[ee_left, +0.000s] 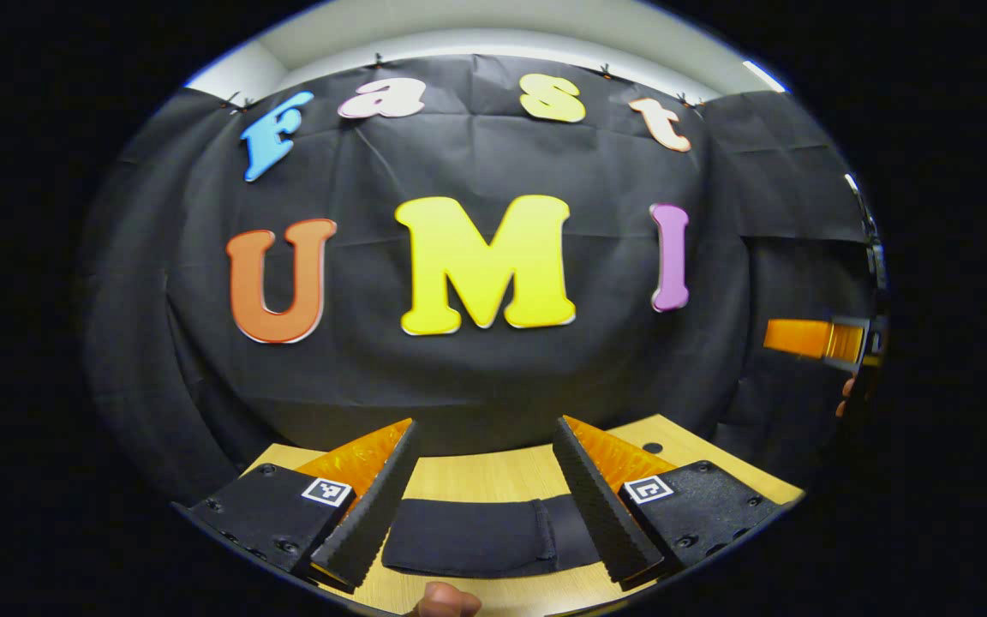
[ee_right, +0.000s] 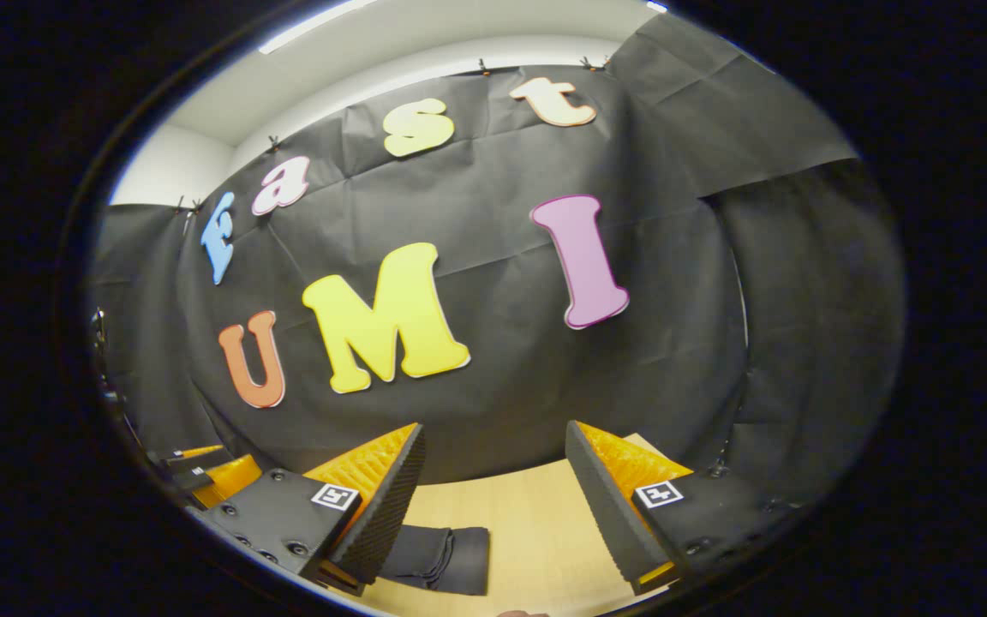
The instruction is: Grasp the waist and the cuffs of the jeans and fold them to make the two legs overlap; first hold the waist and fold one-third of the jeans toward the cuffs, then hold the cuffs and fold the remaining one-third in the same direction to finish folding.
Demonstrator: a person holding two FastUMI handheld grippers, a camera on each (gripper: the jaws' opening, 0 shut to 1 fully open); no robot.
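- The wooden table [ee_left: 493, 476] runs from near me to the foot of the far black cloth wall [ee_left: 476, 377], and the jeans lie on it.
- The jeans [ee_left: 468, 538] lie flat near me as a compact dark bundle, with a stitched edge toward their right end. In the right gripper view the same bundle [ee_right: 442, 559] shows stacked layers at its right end, so I judge it is folded over on itself. I cannot tell waist from cuffs, nor whether both thirds are in.
- My left gripper [ee_left: 493, 501] hangs above the bundle, fingers spread wide with nothing between them, probably centred there so I can look the fold over.
- My right gripper [ee_right: 493, 506] is also gaping and holds nothing. It sits off to the right of the jeans over bare wood, clear of the cloth.
- A fingertip [ee_left: 446, 600] shows at the near edge.
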